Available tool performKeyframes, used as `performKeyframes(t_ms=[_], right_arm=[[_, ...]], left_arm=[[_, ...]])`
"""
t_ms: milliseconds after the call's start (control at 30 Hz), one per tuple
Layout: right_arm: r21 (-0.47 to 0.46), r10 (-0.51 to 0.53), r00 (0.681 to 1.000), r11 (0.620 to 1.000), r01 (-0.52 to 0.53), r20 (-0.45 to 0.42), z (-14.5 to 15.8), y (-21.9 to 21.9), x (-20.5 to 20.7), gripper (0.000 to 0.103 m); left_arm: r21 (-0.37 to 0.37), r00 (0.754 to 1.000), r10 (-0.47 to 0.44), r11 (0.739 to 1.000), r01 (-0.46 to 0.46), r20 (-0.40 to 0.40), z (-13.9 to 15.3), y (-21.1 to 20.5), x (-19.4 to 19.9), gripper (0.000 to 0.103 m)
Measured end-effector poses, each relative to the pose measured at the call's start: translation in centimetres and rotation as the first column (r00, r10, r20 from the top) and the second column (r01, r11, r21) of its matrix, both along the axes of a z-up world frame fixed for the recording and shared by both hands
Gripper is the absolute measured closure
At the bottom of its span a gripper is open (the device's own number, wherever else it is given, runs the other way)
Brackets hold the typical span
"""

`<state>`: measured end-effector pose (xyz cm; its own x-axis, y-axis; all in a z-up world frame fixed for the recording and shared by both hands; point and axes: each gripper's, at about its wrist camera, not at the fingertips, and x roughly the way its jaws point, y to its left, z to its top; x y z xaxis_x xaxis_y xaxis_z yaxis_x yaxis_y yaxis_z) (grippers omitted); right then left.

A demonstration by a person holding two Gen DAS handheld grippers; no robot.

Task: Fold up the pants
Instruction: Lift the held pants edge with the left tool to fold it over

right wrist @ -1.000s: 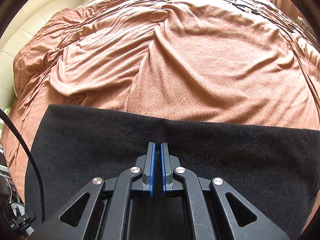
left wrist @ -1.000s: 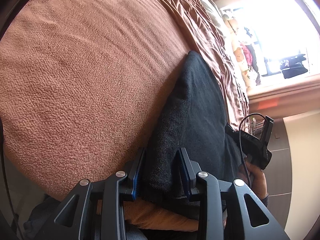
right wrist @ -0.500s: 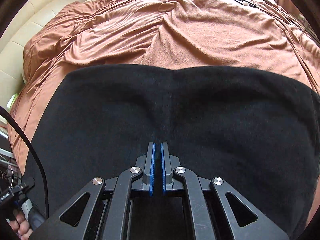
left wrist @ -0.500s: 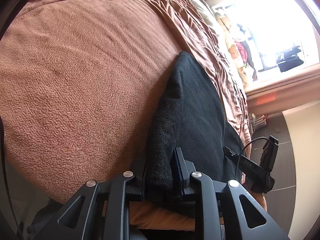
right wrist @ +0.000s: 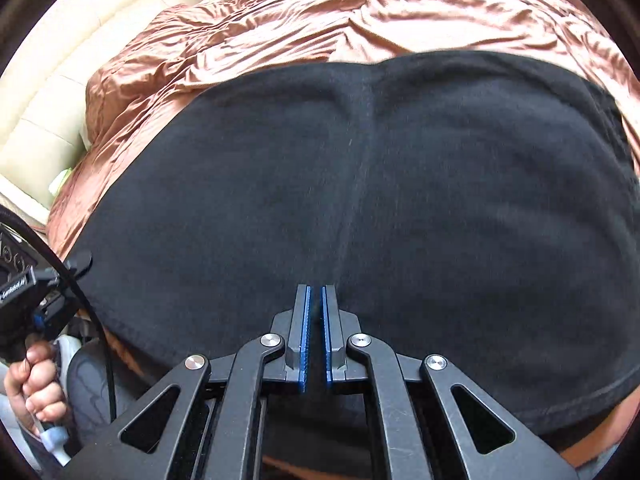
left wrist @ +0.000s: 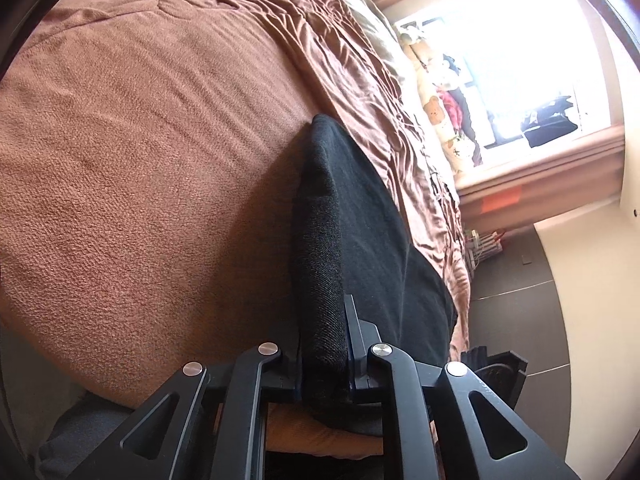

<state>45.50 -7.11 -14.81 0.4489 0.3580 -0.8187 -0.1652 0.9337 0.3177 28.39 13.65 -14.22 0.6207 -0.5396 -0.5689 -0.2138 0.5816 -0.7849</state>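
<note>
1. Lying doubled on the brown bedspread [left wrist: 152, 184], the black pants [right wrist: 360, 184] are appearing partly folded; further folds are judged outstanding.
2. The left gripper [left wrist: 323, 344] has just been closing and is clamping the thick folded edge of the pants.
3. The right gripper [right wrist: 316, 320] is sitting fully closed above the cloth's middle, gripping nothing.

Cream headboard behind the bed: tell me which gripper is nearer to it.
Right. The right gripper points across the black pants toward the headboard; the left gripper, shut on the pants' folded edge, shows no headboard.
</note>
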Motion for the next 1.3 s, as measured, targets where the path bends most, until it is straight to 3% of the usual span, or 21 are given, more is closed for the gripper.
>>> performKeyframes(t_ms=[400, 700, 1100, 1300], right_arm=[[0.138, 0.016, 0.999, 0.99, -0.009, -0.05, -1.5, -2.0, -3.7, 0.102], [0.246, -0.047, 0.999, 0.968, 0.041, 0.016, 0.7, -8.1, -5.4, 0.102], [0.33, -0.185, 0.976, 0.934, 0.139, 0.114, 3.1, -16.8, -8.2, 0.102], [0.375, -0.25, 0.96, 0.908, 0.186, 0.129, 3.0, -20.5, -10.2, 0.102]], left_arm=[[0.037, 0.99, -0.083, 0.996, 0.08, 0.113, 6.3, -4.3, 0.7, 0.088], [0.093, 0.967, -0.185, 0.981, 0.171, 0.174, 10.7, -10.1, 2.1, 0.089], [0.157, 0.912, -0.331, 0.941, 0.3, 0.24, 15.3, -19.4, 4.6, 0.089], [0.192, 0.881, -0.414, 0.907, 0.376, 0.231, 15.4, -24.7, 5.8, 0.089]])
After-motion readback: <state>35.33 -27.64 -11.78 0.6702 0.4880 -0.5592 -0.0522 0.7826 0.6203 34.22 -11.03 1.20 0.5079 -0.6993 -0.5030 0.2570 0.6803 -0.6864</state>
